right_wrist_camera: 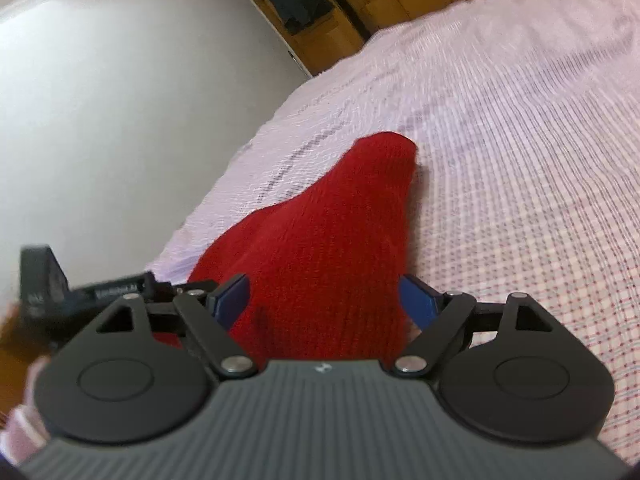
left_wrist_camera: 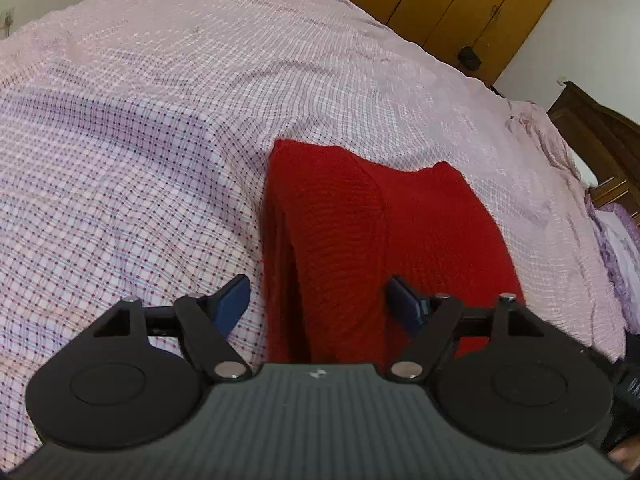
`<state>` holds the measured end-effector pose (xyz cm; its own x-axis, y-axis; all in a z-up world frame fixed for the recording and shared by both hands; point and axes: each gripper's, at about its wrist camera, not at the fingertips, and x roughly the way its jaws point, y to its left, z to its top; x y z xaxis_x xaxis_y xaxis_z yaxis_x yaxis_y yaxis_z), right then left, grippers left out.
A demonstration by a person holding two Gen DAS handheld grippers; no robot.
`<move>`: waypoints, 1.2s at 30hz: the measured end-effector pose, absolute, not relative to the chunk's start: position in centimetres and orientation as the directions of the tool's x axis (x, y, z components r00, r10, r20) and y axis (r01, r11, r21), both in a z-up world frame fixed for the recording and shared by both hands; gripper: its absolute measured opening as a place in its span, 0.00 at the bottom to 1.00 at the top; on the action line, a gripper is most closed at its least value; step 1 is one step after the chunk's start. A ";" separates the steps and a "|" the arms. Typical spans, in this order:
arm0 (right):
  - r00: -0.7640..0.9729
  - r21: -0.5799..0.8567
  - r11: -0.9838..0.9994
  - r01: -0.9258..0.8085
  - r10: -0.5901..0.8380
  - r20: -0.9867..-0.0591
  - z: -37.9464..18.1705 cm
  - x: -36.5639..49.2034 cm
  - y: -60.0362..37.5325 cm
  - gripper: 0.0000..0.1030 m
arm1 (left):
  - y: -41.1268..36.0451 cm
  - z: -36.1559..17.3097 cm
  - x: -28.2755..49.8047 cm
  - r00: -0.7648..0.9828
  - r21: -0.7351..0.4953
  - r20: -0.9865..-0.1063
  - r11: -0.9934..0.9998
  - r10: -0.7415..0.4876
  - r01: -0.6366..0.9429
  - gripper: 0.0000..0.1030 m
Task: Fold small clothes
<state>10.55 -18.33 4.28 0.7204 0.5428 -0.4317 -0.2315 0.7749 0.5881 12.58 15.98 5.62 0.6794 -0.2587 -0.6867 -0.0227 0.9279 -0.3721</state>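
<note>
A red knitted garment (left_wrist_camera: 360,240) lies folded on the bed, with a layer doubled along its left side. My left gripper (left_wrist_camera: 318,300) hovers over its near end with blue pads (left_wrist_camera: 234,300) spread wide; the left pad is over the sheet and the right one over the knit, gripping nothing. In the right wrist view the same red garment (right_wrist_camera: 332,248) tapers to a rounded far tip. My right gripper (right_wrist_camera: 324,300) stands open astride its near end, pads (right_wrist_camera: 416,300) not pressing on it. The left gripper's black body (right_wrist_camera: 44,288) shows at the left edge.
The bed is covered by a pink checked sheet (left_wrist_camera: 140,160) with soft wrinkles. Wooden wardrobes (left_wrist_camera: 460,4) stand beyond the far edge, and a dark wooden headboard (left_wrist_camera: 600,136) with purple bedding is at the right. A white wall (right_wrist_camera: 100,100) lies past the bed's left edge.
</note>
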 end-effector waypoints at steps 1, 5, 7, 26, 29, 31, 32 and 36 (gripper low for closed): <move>0.709 0.607 0.766 -0.210 0.547 -0.445 4.1 11.0 -19.0 0.81 | 16.0 5.6 12.6 0.680 -0.370 -0.686 0.929 -0.260 -0.018 0.79; 0.650 0.676 0.720 -0.159 0.592 -0.477 2.5 13.2 -20.9 0.85 | 16.0 5.3 13.0 0.679 -0.369 -0.684 0.929 -0.268 -0.004 0.79; 0.617 0.729 0.664 -0.167 0.647 -0.449 1.6 14.2 -21.2 0.86 | 16.0 5.2 13.1 0.679 -0.374 -0.681 0.927 -0.273 -0.003 0.79; 0.558 0.862 0.455 -0.223 0.784 -0.270 4.3 14.8 -18.2 0.57 | 17.6 4.9 12.0 0.663 -0.584 -0.573 0.807 -0.482 0.082 0.49; 0.564 0.856 0.460 -0.235 0.782 -0.265 6.4 13.0 -19.2 0.56 | 16.5 6.0 10.3 0.659 -0.602 -0.553 0.791 -0.511 0.109 0.49; 0.570 0.851 0.469 -0.235 0.776 -0.270 7.6 11.4 -20.5 0.56 | 15.0 6.5 9.1 0.651 -0.601 -0.547 0.788 -0.527 0.133 0.49; 0.572 0.848 0.477 -0.232 0.772 -0.277 8.1 10.4 -21.4 0.56 | 14.2 6.7 8.5 0.644 -0.598 -0.548 0.788 -0.534 0.144 0.49; 0.592 0.817 0.534 -0.216 0.737 -0.325 9.6 6.7 -25.0 0.57 | 9.8 7.5 5.6 0.612 -0.569 -0.555 0.794 -0.564 0.215 0.49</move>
<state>6.69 -24.96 9.64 0.5920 0.7375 -0.3251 -0.2163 0.5340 0.8174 5.60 9.85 7.48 0.6120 -0.5635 -0.5549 0.2154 0.7938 -0.5687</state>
